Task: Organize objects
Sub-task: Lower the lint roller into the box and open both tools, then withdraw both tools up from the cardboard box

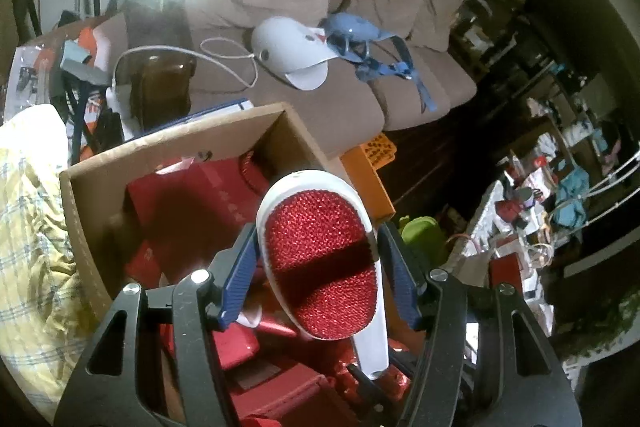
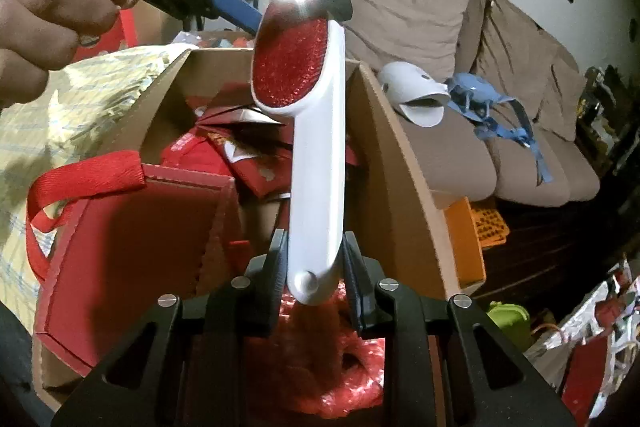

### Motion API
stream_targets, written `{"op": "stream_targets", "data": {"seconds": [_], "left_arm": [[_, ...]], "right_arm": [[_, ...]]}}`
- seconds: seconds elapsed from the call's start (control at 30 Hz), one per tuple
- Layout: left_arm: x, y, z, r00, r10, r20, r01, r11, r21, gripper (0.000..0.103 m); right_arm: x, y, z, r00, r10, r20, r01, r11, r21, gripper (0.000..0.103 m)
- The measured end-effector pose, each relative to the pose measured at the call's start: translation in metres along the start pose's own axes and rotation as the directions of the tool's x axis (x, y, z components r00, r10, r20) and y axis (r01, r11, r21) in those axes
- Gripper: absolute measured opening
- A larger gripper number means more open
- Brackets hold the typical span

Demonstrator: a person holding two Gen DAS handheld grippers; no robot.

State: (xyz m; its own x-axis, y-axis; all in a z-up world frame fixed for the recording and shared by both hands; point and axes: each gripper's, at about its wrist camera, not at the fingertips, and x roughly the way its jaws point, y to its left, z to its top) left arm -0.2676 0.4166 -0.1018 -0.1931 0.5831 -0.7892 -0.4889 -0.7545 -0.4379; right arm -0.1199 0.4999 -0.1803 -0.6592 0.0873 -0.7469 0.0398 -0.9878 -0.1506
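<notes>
**Lint brush held at both ends above the box**

The brush head is flanked by the left gripper, its blue pads set against the white rim; whether they press cannot be told for certain. The white handle's end is pinched by the right gripper. The lint brush is judged light and rigid, its smooth plastic handle likely slippery, so the handle's narrow sides are the better hold; the red pile face should be spared. A long white body with an oval red nap is seen, poised over the cardboard box of red items.
</notes>
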Motion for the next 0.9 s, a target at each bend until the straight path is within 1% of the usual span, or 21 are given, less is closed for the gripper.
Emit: {"op": "stream_targets", "data": {"seconds": [0.13,0.17,0.2,0.33,0.5,0.6,0.73,0.83,0.87,0.9], "left_arm": [[-0.002,0.006,0.001,1.0,0.0,0.002,0.0,1.0,0.003,0.057],[-0.002,0.008,0.001,1.0,0.016,0.007,-0.016,1.0,0.01,0.054],[-0.003,0.008,0.001,0.999,0.039,0.016,-0.039,0.999,0.026,0.054],[-0.008,0.01,0.0,0.999,0.042,0.018,-0.042,0.998,0.046,0.054],[-0.027,0.015,-0.011,0.994,0.087,0.06,-0.092,0.992,0.084,0.054],[-0.051,0.017,-0.023,0.985,0.124,0.123,-0.138,0.985,0.107,0.056],[-0.08,0.02,-0.038,0.972,0.156,0.177,-0.178,0.977,0.115,0.058],[-0.107,0.02,-0.049,0.952,0.197,0.234,-0.231,0.965,0.126,0.067],[-0.115,0.018,-0.053,0.945,0.21,0.249,-0.25,0.958,0.14,0.067],[-0.123,0.016,-0.058,0.94,0.217,0.262,-0.262,0.953,0.151,0.067]], "right_arm": [[-0.001,-0.002,-0.001,1.0,-0.006,0.01,0.006,1.0,0.004,0.029],[-0.001,-0.003,-0.002,1.0,-0.009,0.01,0.009,1.0,0.011,0.029],[0.0,-0.005,-0.002,1.0,-0.014,0.007,0.014,1.0,0.016,0.029],[0.002,-0.004,-0.002,1.0,0.003,-0.006,-0.003,1.0,0.019,0.029],[0.001,-0.002,-0.001,1.0,-0.012,-0.016,0.012,1.0,0.002,0.029],[-0.006,0.0,0.002,1.0,-0.007,-0.009,0.007,1.0,-0.006,0.029],[-0.027,0.0,0.009,0.999,0.039,0.035,-0.04,0.999,0.015,0.029],[-0.044,-0.001,0.016,0.996,0.065,0.067,-0.068,0.997,0.045,0.029],[-0.052,-0.003,0.019,0.994,0.078,0.081,-0.084,0.994,0.071,0.03],[-0.058,-0.003,0.02,0.992,0.086,0.089,-0.094,0.991,0.093,0.035]]}}
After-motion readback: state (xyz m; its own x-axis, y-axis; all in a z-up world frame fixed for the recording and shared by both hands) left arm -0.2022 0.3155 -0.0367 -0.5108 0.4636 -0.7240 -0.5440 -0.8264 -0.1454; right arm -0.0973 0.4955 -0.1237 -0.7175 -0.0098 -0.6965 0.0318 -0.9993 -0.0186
